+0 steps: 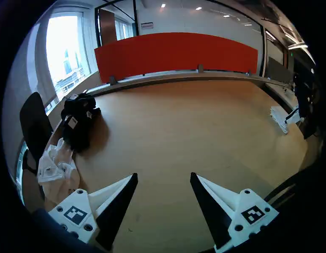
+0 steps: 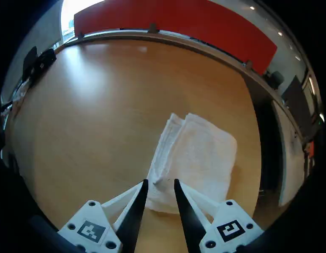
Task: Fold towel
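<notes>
Spread wide with nothing between its fingers, the left gripper (image 1: 163, 175) is held above the near part of a broad wooden table (image 1: 184, 126). Along the table's far edge a long red panel (image 1: 175, 52) is set upright, and a bright window (image 1: 66, 55) is seen beyond the far-left corner. In the right gripper view the right gripper (image 2: 160, 183) is shown with its fingers drawn close, a narrow gap being left between the tips. These are placed over the near edge of the folded white towel (image 2: 196, 156); whether cloth is pinched there cannot be told. The towel is laid flat toward the table's right edge, and its stacked layers can be made out along its left side. In the left gripper view the same towel is seen far off and small at the right edge, so no layers can be told apart there. At the table's left edge a black bag (image 1: 78, 118) is seen, with a black chair (image 1: 34, 122) just beyond that edge. Crumpled white cloths (image 1: 55, 162) are heaped near the near-left corner, just beside the bag.
</notes>
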Demonstrator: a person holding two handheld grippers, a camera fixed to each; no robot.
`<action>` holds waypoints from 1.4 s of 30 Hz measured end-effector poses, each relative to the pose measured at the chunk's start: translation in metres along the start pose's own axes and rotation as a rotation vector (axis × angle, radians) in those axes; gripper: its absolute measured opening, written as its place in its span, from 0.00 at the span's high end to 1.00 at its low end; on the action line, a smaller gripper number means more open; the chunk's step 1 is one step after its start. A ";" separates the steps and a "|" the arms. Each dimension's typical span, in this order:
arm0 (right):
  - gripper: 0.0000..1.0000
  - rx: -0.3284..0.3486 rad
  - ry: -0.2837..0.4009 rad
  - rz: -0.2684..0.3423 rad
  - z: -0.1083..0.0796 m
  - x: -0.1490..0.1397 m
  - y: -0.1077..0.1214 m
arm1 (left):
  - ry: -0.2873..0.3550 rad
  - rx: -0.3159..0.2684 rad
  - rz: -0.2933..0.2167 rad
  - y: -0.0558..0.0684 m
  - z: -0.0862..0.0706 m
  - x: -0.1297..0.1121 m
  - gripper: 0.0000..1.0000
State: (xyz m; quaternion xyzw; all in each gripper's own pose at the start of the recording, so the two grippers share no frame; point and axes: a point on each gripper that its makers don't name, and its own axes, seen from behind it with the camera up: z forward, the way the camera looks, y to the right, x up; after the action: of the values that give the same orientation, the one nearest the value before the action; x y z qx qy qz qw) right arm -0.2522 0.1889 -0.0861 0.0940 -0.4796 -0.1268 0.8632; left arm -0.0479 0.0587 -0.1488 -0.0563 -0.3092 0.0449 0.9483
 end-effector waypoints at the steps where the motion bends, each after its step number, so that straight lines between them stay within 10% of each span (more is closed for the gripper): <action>1: 0.54 0.001 -0.001 -0.001 0.001 0.000 0.000 | 0.000 -0.001 0.000 0.001 0.000 0.000 0.08; 15: 0.93 0.005 -0.005 0.004 0.005 0.001 -0.001 | -0.005 0.005 -0.003 0.000 -0.001 -0.002 0.08; 42: 0.94 0.000 0.044 -0.001 -0.025 0.014 0.003 | 0.008 -0.004 -0.008 0.001 0.003 0.002 0.08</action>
State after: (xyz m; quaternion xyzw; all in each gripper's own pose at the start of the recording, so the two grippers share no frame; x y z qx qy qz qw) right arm -0.2238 0.1880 -0.0871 0.0972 -0.4603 -0.1253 0.8735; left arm -0.0477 0.0597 -0.1452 -0.0571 -0.3059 0.0402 0.9495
